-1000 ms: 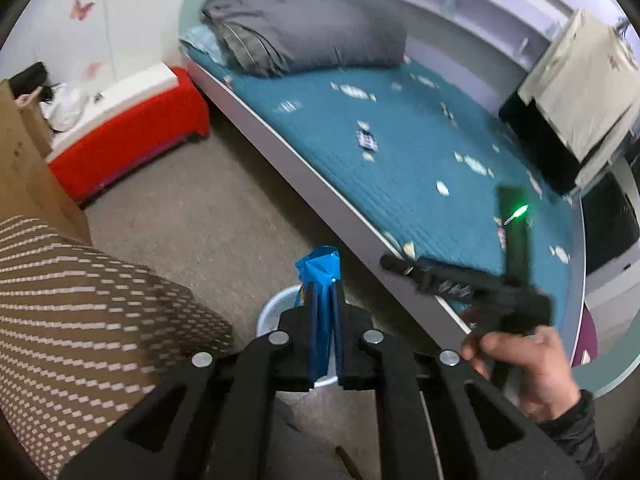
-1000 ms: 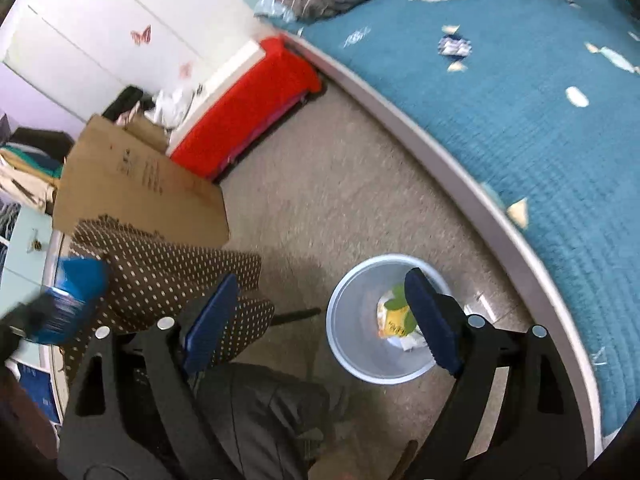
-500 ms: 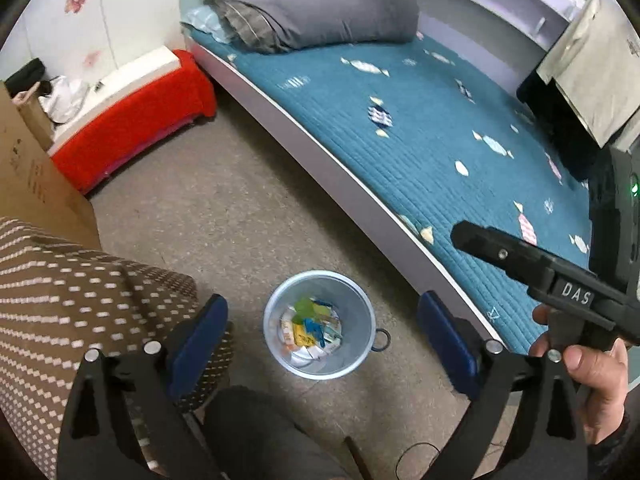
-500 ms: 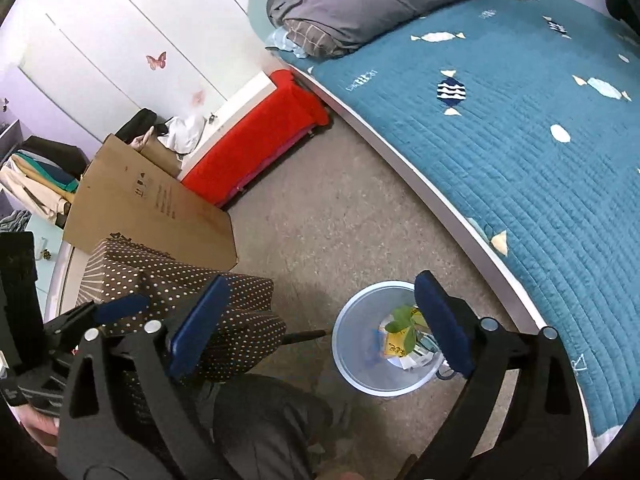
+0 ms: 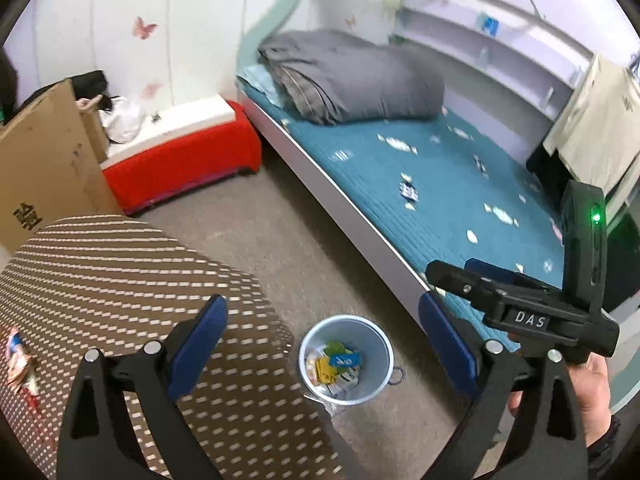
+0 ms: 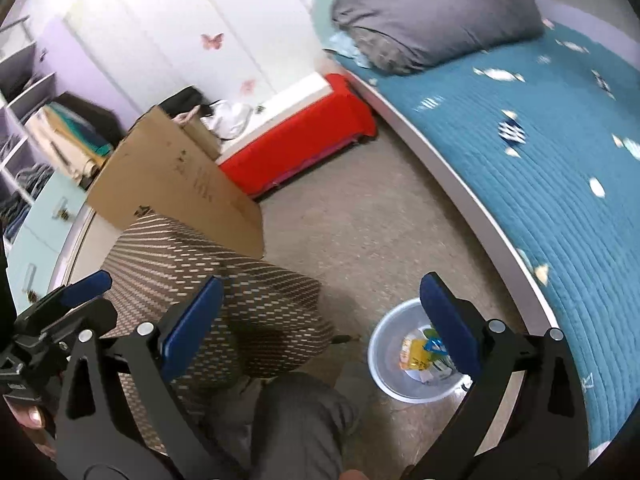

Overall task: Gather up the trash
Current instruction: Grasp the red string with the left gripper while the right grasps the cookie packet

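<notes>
A second ago the left claw (image 5: 324,336) pinched a blue wrapper over the bin; now its blue-padded jaws stand wide and empty, and the blue wrapper (image 5: 346,360) lies inside the pale grey round plastic bin (image 5: 384,344) among yellow and green scraps.

Left wrist view: the bin sits on the grey-brown carpet at lower centre, just beside the white edge of the bed with the teal quilted cover (image 5: 440,184). A brown fabric surface with pale dashes (image 5: 120,280) fills the lower left, with a crumpled wrapper (image 5: 18,364) at its far left edge. At right, the person's right hand (image 5: 592,396) grips the handle of the right claw (image 5: 472,272).

Right wrist view: the right claw (image 6: 320,320) is opening to its widest, with nothing between its pads. The bin (image 6: 384,340) shows at lower right, partly behind the right finger. A flat brown cardboard sheet (image 6: 172,184) leans at centre left, beside a red-sided bench (image 6: 296,144). The left claw (image 6: 86,284) enters at the left edge.
</notes>
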